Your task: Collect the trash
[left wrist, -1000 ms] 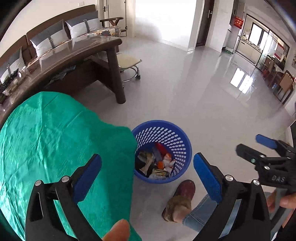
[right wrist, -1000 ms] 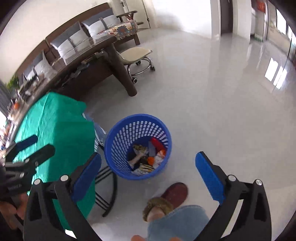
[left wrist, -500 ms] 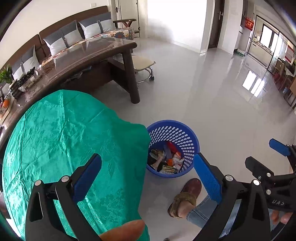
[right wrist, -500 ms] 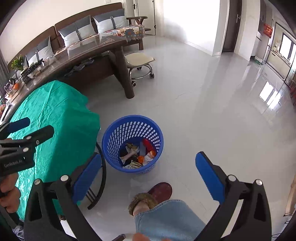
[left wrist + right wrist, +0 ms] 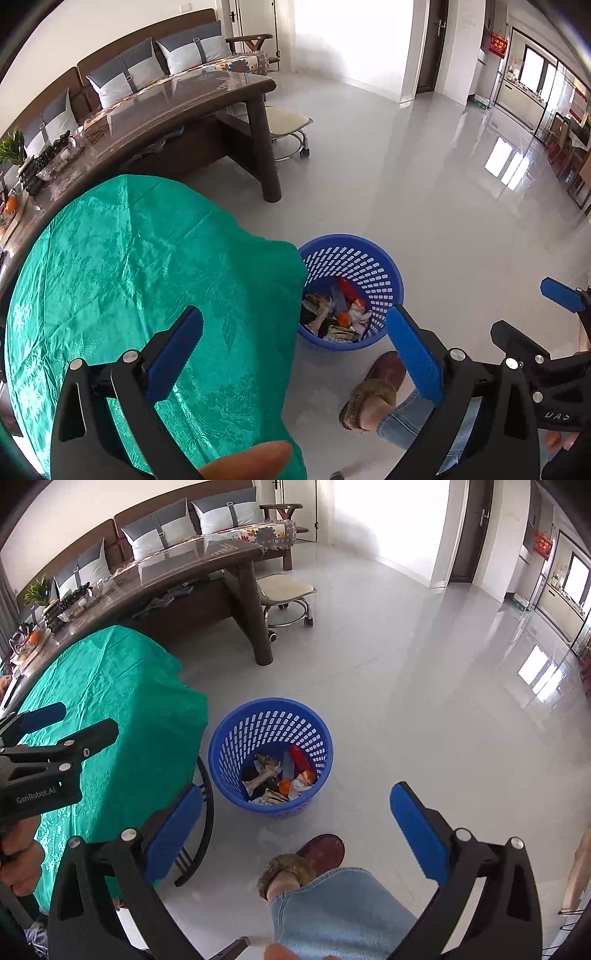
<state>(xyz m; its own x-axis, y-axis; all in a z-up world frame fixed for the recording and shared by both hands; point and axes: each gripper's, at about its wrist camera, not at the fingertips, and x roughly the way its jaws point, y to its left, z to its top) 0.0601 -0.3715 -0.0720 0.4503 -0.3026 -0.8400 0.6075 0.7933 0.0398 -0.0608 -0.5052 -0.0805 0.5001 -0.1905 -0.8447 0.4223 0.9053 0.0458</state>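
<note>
A blue plastic basket (image 5: 364, 266) (image 5: 271, 718) stands on the grey floor beside the table with the green cloth (image 5: 122, 266) (image 5: 122, 701). Wrappers and other trash (image 5: 338, 314) (image 5: 282, 779) lie inside it. My left gripper (image 5: 295, 354) is open and empty, high over the cloth's edge and the basket. My right gripper (image 5: 295, 830) is open and empty, high above the floor just in front of the basket. Each gripper also shows from the side in the other's view, the right (image 5: 535, 332) and the left (image 5: 62, 731).
The person's foot in a brown slipper (image 5: 376, 387) (image 5: 306, 860) stands just in front of the basket. A dark curved desk (image 5: 184, 579), a small wheeled stool (image 5: 286, 594) and a sofa (image 5: 166, 531) stand farther back. Open floor (image 5: 424, 686) spreads to the right.
Both grippers have risen and drawn back from the basket, so it looks smaller and more of the green cloth and room shows. Both stay open and empty.
</note>
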